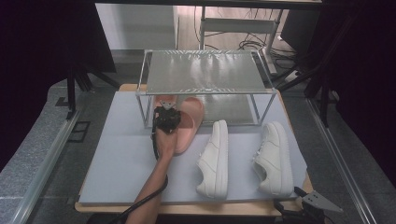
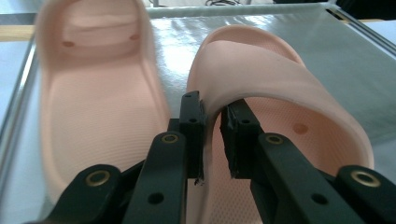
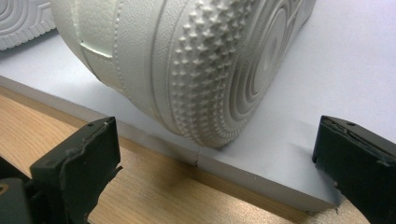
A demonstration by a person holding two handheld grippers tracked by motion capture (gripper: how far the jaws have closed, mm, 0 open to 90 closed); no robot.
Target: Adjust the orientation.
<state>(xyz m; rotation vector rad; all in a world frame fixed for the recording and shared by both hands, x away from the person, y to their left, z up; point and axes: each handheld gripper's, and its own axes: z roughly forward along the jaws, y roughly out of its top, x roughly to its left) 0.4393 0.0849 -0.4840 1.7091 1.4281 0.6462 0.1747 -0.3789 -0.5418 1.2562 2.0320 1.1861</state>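
Note:
My left gripper (image 1: 166,117) (image 2: 212,116) is shut on the side edge of a pink slipper (image 1: 190,122) (image 2: 280,79), just where the strap meets the sole. This slipper lies half under the metal rack (image 1: 205,70). A second pink slipper (image 1: 163,99) (image 2: 93,93) sits beside it on the rack's lower shelf (image 2: 327,46). My right gripper (image 1: 292,198) (image 3: 219,135) rests open at the table's front right edge. It faces the heel of a white sneaker (image 1: 275,156) (image 3: 187,60) and does not touch it.
Another white sneaker (image 1: 215,158) lies on its side in the middle of the grey mat (image 1: 121,158). The mat covers a wooden table (image 3: 140,186). The rack's top shelf is bare. A metal rail (image 1: 46,158) runs along the left of the table.

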